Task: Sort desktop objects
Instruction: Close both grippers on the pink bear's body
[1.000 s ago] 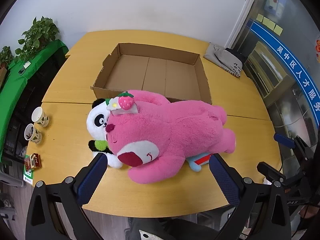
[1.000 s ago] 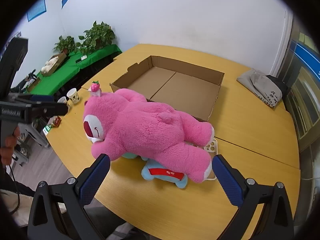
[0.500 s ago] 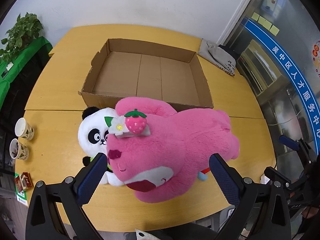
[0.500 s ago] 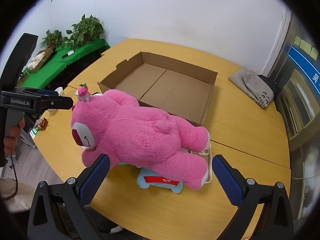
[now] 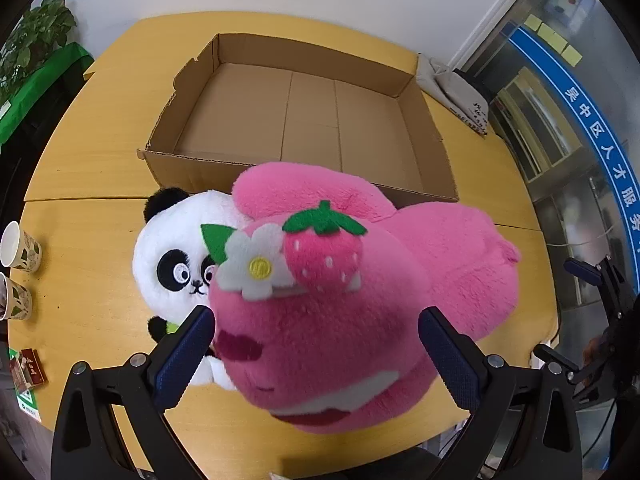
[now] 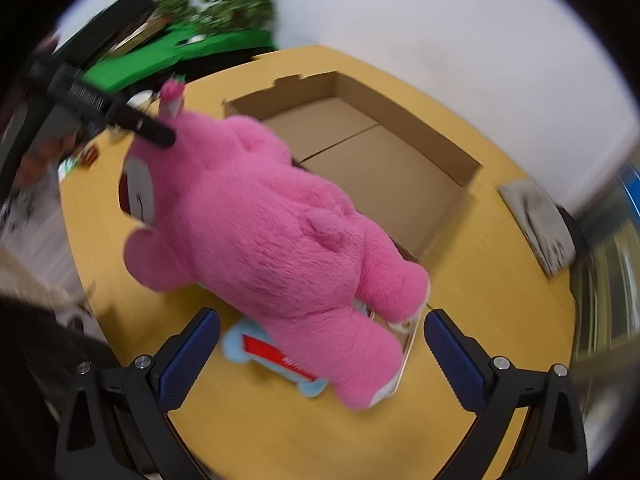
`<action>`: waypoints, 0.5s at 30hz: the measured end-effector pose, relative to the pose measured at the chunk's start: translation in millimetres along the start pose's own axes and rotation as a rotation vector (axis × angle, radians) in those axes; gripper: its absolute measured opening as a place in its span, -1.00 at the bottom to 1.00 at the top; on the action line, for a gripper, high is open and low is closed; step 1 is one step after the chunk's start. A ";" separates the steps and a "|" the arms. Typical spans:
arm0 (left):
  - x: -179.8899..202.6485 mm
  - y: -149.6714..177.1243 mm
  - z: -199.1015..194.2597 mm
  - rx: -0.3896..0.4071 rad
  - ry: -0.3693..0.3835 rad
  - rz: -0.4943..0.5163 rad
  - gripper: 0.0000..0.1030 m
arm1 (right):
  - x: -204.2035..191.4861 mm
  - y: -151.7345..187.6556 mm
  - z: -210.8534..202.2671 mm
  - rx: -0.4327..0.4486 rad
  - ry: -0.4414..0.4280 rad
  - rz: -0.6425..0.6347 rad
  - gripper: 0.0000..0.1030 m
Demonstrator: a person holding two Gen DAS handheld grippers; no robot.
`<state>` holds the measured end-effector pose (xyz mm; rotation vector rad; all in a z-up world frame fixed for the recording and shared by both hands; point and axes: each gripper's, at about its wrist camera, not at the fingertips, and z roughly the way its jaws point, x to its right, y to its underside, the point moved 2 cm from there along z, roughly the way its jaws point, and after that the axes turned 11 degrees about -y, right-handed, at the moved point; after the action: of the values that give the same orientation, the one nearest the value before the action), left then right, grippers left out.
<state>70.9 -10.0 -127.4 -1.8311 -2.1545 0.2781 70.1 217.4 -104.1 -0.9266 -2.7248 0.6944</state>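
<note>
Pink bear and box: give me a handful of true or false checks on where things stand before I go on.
1. The cardboard box holds nothing. True.
2. The left gripper is open, one finger on each side of the pink bear's head. True.
3. The panda lies inside the box. False: it is on the table, beside the bear.
4. The right gripper is shut on the bear's leg. False: it is open.
5. A blue toy lies under the bear. True.
</note>
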 end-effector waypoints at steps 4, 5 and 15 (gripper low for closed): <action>2.8 -3.3 8.4 -0.007 -0.022 -0.010 1.00 | 7.0 2.8 30.4 -0.005 -0.062 -0.090 0.97; 3.5 -4.2 10.5 -0.008 -0.028 -0.012 1.00 | 9.0 2.0 38.2 -0.001 -0.071 -0.099 0.97; 9.1 -9.2 28.4 -0.025 -0.081 -0.031 0.98 | 19.1 2.7 77.7 0.003 -0.243 0.053 0.55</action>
<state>51.2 -1.4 -149.9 -1.8285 -2.2485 0.3253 32.3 202.2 -172.9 -0.9753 -2.9150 0.8733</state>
